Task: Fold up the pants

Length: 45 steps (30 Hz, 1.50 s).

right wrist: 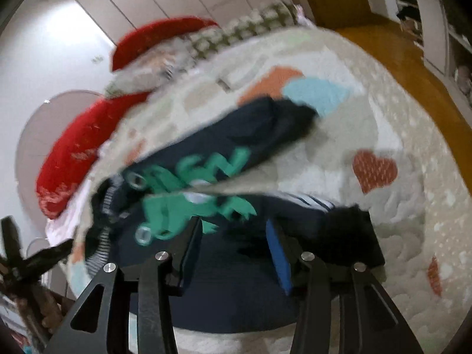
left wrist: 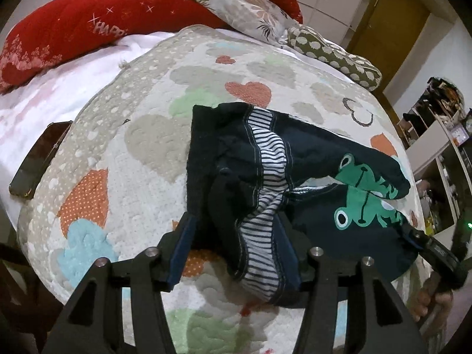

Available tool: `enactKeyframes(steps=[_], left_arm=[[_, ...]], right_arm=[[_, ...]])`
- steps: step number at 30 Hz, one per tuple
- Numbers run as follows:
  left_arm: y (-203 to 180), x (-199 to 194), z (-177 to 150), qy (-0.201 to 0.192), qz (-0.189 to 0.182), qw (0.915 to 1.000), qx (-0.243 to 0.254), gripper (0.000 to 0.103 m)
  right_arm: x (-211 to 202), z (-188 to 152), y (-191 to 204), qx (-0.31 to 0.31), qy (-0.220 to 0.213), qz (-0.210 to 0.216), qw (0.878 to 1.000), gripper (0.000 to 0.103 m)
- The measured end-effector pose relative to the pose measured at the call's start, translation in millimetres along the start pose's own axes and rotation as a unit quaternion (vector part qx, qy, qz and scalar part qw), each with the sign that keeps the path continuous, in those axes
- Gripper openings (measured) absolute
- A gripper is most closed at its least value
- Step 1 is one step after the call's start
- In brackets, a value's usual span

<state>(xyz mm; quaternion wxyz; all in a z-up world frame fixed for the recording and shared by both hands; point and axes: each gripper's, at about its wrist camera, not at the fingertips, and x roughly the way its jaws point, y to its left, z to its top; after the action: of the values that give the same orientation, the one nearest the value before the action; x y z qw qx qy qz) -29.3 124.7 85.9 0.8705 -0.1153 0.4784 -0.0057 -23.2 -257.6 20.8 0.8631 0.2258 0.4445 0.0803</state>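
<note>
Small dark navy pants point(left wrist: 312, 159) with a striped waistband point(left wrist: 265, 194) and green frog prints point(left wrist: 362, 194) lie on the heart-patterned quilt point(left wrist: 141, 159). My left gripper point(left wrist: 236, 236) has its jaws wide apart, with the bunched waistband lying between and over them. In the right wrist view, which is blurred, the pants point(right wrist: 236, 153) spread ahead with the frog prints point(right wrist: 188, 206) showing. My right gripper point(right wrist: 233, 236) has its jaws apart over the dark cloth. The right gripper also shows in the left wrist view point(left wrist: 436, 250) at the pants' right edge.
Red pillows point(left wrist: 73, 29), a floral pillow point(left wrist: 250, 11) and a dotted pillow point(left wrist: 333, 53) lie at the head of the bed. A dark phone point(left wrist: 38, 162) rests on the white sheet at left. Shelves point(left wrist: 442, 135) and a door point(left wrist: 389, 14) stand to the right.
</note>
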Motion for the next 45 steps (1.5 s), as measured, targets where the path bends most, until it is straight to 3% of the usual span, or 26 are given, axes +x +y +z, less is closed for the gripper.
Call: enactKeyframes(steps=[1,5,11,19,28,32,35,37,39,41,43,45], left_arm=[[2.3,2.1,2.5,0.001,0.0,1.0,0.001,0.054],[10.2,2.8,1.7,0.004,0.007,1.0,0.0,0.054],[11.3,7.7,13.5,0.012,-0.013,0.9998,-0.006,0.054],[-20.7,15.4,48.1,0.013,-0.011,0.9977,0.066,0.064],[-69.2,77.8,109.2,0.049,-0.025,0.9822,0.179,0.064],[-83.8,118.3,130.5,0.087,-0.037,0.9712,0.219,0.064],[-85.6,147.0,137.2,0.12,-0.037,0.964,0.234,0.064],[-86.4,166.4,137.5,0.132,-0.017,0.9585,0.252,0.066],[-88.1,185.1,135.6,0.152,-0.012,0.9515,0.267,0.072],[-88.6,189.5,134.6,0.149,-0.017,0.9525,0.265,0.074],[-91.4,188.0,132.7,0.146,-0.014,0.9507,0.273,0.068],[-97.9,179.0,127.4,0.137,-0.028,0.9475,0.288,0.022]], right_arm=[[4.6,-0.6,-8.3,0.014,0.009,-0.009,1.0,0.048],[-12.4,5.6,-33.4,0.064,0.006,0.021,0.998,0.046],[-47.1,32.8,-21.5,0.001,-0.03,-0.035,0.999,0.057],[-31.4,81.6,-3.5,-0.07,-0.029,-0.061,0.995,0.057],[27.7,135.2,8.4,-0.123,0.023,-0.053,0.991,0.06],[60.0,148.4,12.2,-0.133,0.053,-0.052,0.988,0.06],[82.6,154.2,14.1,-0.141,0.072,-0.049,0.986,0.06],[95.6,156.5,16.2,-0.149,0.076,-0.053,0.985,0.061],[110.7,159.5,17.9,-0.161,0.086,-0.055,0.982,0.062],[124.0,159.3,21.7,-0.174,0.094,-0.066,0.978,0.063],[134.2,157.5,28.3,-0.19,0.098,-0.071,0.974,0.067],[136.1,151.4,36.2,-0.21,0.098,-0.067,0.97,0.063]])
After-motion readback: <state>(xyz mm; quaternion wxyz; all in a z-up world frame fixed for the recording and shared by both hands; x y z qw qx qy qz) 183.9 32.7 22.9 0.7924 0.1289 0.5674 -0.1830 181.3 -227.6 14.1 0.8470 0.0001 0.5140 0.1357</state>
